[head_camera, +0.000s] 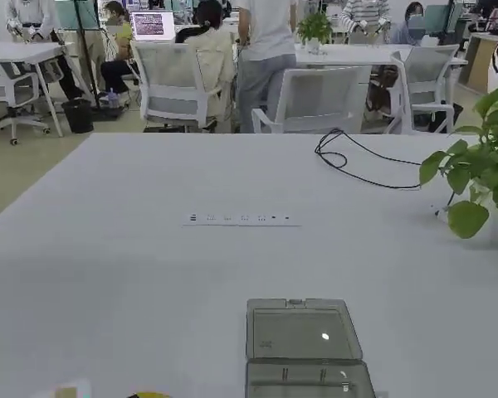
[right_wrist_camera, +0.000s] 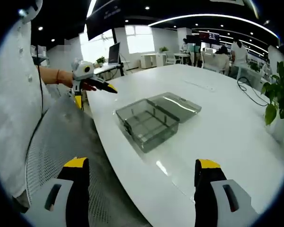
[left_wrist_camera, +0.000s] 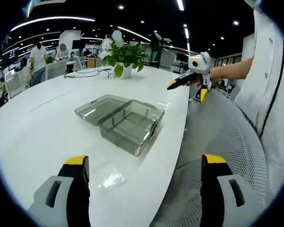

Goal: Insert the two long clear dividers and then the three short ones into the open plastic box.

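Observation:
The clear smoky plastic box (head_camera: 311,383) lies open at the table's near edge, its flat lid (head_camera: 301,329) folded out away from me. In the left gripper view the box (left_wrist_camera: 128,124) is ahead and holds nothing. A small clear piece (left_wrist_camera: 111,180) lies on the table between it and my left gripper (left_wrist_camera: 144,165), which is open and holds nothing. My right gripper (right_wrist_camera: 141,165) is also open, off the table edge, with the box (right_wrist_camera: 149,122) ahead. Each gripper shows in the other's view: the right gripper (left_wrist_camera: 187,91) and the left gripper (right_wrist_camera: 93,94).
A potted plant (head_camera: 473,182) stands at the table's right, with a black cable (head_camera: 349,157) looped behind it. A socket strip (head_camera: 241,219) is set into the table's middle. A mesh chair (left_wrist_camera: 222,137) is below the grippers. People and chairs fill the background.

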`<act>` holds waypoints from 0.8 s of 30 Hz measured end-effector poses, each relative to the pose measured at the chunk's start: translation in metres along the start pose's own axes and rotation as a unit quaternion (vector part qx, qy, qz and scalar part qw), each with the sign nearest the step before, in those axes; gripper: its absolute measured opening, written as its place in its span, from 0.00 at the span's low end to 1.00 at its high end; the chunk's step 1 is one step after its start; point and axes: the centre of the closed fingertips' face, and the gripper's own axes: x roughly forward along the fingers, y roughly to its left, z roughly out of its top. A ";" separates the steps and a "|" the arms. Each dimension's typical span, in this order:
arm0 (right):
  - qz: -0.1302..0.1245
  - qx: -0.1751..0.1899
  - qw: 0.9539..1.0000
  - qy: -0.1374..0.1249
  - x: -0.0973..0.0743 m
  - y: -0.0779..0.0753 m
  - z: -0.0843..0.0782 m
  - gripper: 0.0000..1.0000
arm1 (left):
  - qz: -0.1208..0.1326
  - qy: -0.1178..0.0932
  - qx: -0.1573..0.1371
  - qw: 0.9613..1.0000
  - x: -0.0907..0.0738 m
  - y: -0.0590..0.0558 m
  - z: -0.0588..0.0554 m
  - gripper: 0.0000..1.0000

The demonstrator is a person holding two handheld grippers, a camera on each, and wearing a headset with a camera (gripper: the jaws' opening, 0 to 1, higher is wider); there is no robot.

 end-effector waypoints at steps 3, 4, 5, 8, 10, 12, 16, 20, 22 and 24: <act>-0.001 -0.001 1.000 0.000 -0.001 0.000 0.001 0.93 | -0.001 0.000 0.000 1.000 -0.001 0.000 0.000 1.00; -0.001 -0.001 1.000 -0.001 -0.001 0.000 0.001 0.93 | -0.001 0.002 0.001 1.000 -0.002 -0.001 0.000 1.00; -0.001 -0.001 1.000 -0.001 -0.001 0.000 0.001 0.93 | -0.001 0.003 0.001 1.000 -0.003 -0.001 -0.001 1.00; 0.000 -0.002 1.000 -0.001 -0.001 0.000 0.001 0.93 | -0.001 0.002 0.002 1.000 -0.004 -0.001 0.000 1.00; -0.001 -0.002 1.000 -0.001 -0.002 0.000 0.000 0.93 | -0.001 0.003 0.003 1.000 -0.005 -0.002 0.001 1.00; -0.001 -0.003 1.000 -0.002 -0.003 -0.001 0.001 0.93 | -0.002 0.003 0.004 1.000 -0.005 -0.002 0.002 1.00; -0.002 -0.003 1.000 -0.002 -0.004 -0.002 0.000 0.93 | -0.002 0.002 0.005 1.000 -0.005 -0.002 0.004 1.00; -0.003 -0.003 1.000 -0.003 -0.004 -0.003 0.001 0.93 | -0.002 0.000 0.007 1.000 -0.004 -0.002 0.006 1.00; -0.003 -0.004 1.000 -0.004 -0.004 -0.002 0.000 0.93 | -0.001 0.000 0.007 1.000 -0.004 -0.002 0.006 1.00; -0.001 -0.005 1.000 -0.003 -0.003 -0.002 -0.001 0.93 | -0.003 0.001 0.007 1.000 -0.003 -0.003 0.006 1.00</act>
